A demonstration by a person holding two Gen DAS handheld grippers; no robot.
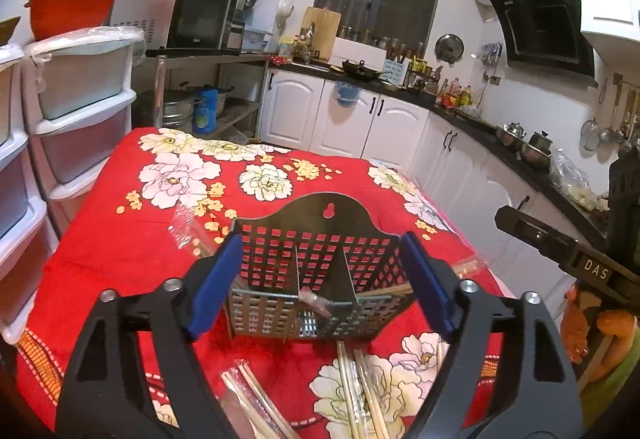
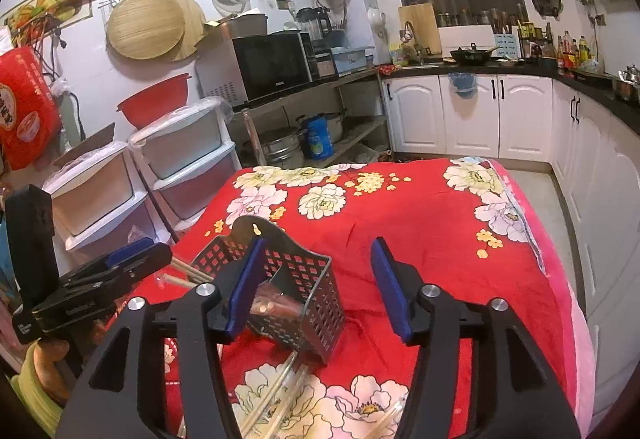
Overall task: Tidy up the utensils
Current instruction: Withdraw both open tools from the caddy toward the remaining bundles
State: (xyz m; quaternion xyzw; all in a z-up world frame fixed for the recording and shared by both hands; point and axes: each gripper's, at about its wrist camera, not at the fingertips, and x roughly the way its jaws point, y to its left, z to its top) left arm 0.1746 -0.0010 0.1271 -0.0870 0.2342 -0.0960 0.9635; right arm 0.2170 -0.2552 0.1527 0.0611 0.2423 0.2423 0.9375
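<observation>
A perforated metal utensil holder (image 1: 316,271) with three compartments stands on the red floral tablecloth (image 1: 120,239). A plastic-wrapped pair of chopsticks (image 1: 314,301) leans in its middle compartment. My left gripper (image 1: 320,251) is open, its blue pads (image 1: 216,279) flanking the holder's sides with nothing gripped. More wrapped chopsticks (image 1: 360,391) lie on the cloth in front. In the right wrist view the holder (image 2: 296,279) sits left of centre, partly behind the left blue pad (image 2: 244,279). My right gripper (image 2: 318,251) is open and holds nothing. Wrapped chopsticks (image 2: 280,391) lie below it.
White plastic drawers (image 1: 80,111) stand against the table's left side. White cabinets with a dark counter (image 1: 460,111) run along the back and right. My right gripper (image 1: 508,219) enters from the right edge, above an orange-gloved hand (image 1: 600,339). Loose chopsticks (image 2: 188,271) lie left of the holder.
</observation>
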